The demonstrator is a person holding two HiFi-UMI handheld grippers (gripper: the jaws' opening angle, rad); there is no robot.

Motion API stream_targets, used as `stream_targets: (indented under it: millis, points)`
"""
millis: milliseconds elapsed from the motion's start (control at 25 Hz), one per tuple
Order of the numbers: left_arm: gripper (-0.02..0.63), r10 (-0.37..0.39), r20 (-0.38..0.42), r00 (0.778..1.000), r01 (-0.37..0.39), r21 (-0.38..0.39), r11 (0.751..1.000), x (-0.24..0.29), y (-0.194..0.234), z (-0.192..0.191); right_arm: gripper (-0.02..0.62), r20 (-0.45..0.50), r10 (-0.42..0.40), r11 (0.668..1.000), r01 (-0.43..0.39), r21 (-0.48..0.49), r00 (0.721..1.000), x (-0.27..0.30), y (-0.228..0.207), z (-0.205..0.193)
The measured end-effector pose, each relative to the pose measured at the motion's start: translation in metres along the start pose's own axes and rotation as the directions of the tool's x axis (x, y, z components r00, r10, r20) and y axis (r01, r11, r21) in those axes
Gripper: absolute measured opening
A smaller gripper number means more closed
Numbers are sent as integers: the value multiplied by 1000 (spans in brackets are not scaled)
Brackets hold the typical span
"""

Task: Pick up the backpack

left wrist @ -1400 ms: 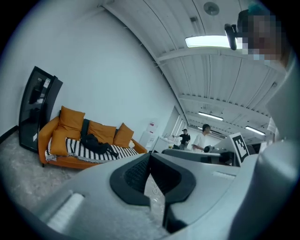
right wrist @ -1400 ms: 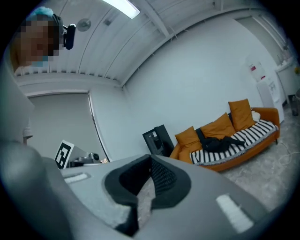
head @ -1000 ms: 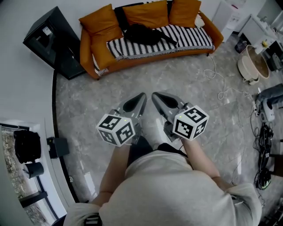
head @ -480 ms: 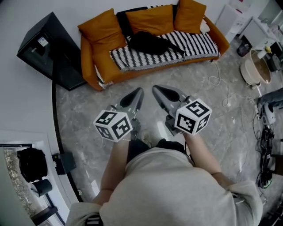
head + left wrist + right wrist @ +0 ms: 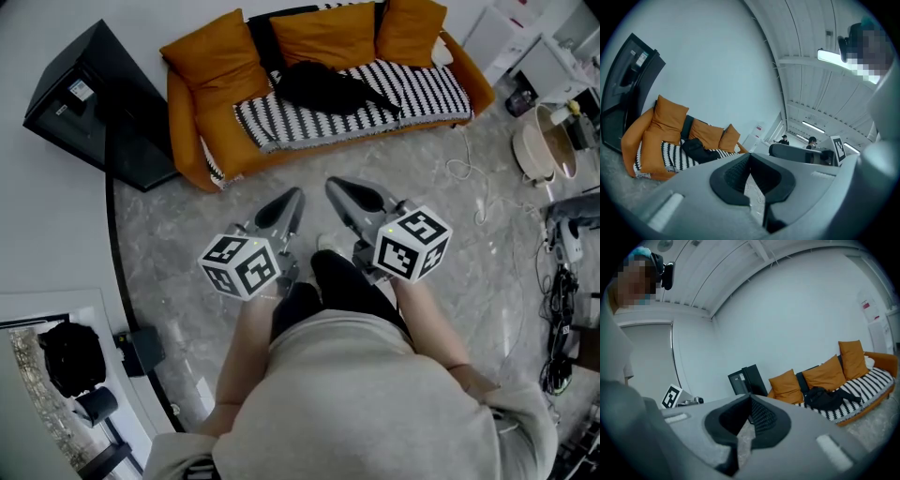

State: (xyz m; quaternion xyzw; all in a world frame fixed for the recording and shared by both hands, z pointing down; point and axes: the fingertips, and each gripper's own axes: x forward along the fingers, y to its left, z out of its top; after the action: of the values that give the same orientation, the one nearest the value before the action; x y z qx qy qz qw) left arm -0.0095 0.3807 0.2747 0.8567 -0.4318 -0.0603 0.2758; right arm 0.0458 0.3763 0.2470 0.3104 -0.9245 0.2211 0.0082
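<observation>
The black backpack (image 5: 323,86) lies slumped on the striped blanket of an orange sofa (image 5: 192,131) at the top of the head view. It also shows in the left gripper view, the backpack (image 5: 696,149) among orange cushions, and in the right gripper view as the backpack (image 5: 827,398). My left gripper (image 5: 292,199) and right gripper (image 5: 337,187) are held side by side over the grey floor, well short of the sofa and pointing at it. Both have their jaws shut with nothing between them, as the left gripper (image 5: 750,157) and right gripper (image 5: 750,399) show in their own views.
A black cabinet (image 5: 89,94) stands left of the sofa against the wall. White cables (image 5: 469,169) trail over the marble floor to the right, near a beige tub (image 5: 539,141) and other equipment (image 5: 562,234). Two people (image 5: 787,139) stand far off behind a desk.
The sofa with the backpack has drawn a little nearer and larger in the head view as the person walks toward it. Both grippers keep their place and stay shut.
</observation>
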Motion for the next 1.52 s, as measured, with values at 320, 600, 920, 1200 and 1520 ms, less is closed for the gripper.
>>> stream_targets:
  millis: [320, 600, 920, 1200, 1520]
  points:
    - [8, 22, 13, 1000, -21, -15, 1000, 46, 51, 32, 3, -9, 16, 1000, -16, -14, 1000, 60, -44, 17]
    - [8, 38, 43, 998, -37, -38, 999, 115, 105, 73, 3, -39, 50, 997, -52, -49, 998, 124, -105, 53]
    - [8, 59, 66, 996, -58, -20, 998, 211, 152, 133, 3, -45, 117, 992, -119, -47, 992, 188, -180, 110]
    - [8, 106, 50, 993, -104, -46, 993, 266, 187, 147, 3, -55, 149, 988, -151, -29, 987, 222, -231, 137]
    - [8, 143, 32, 989, -139, -92, 986, 279, 219, 156, 3, -41, 140, 990, -141, -20, 989, 247, -255, 141]
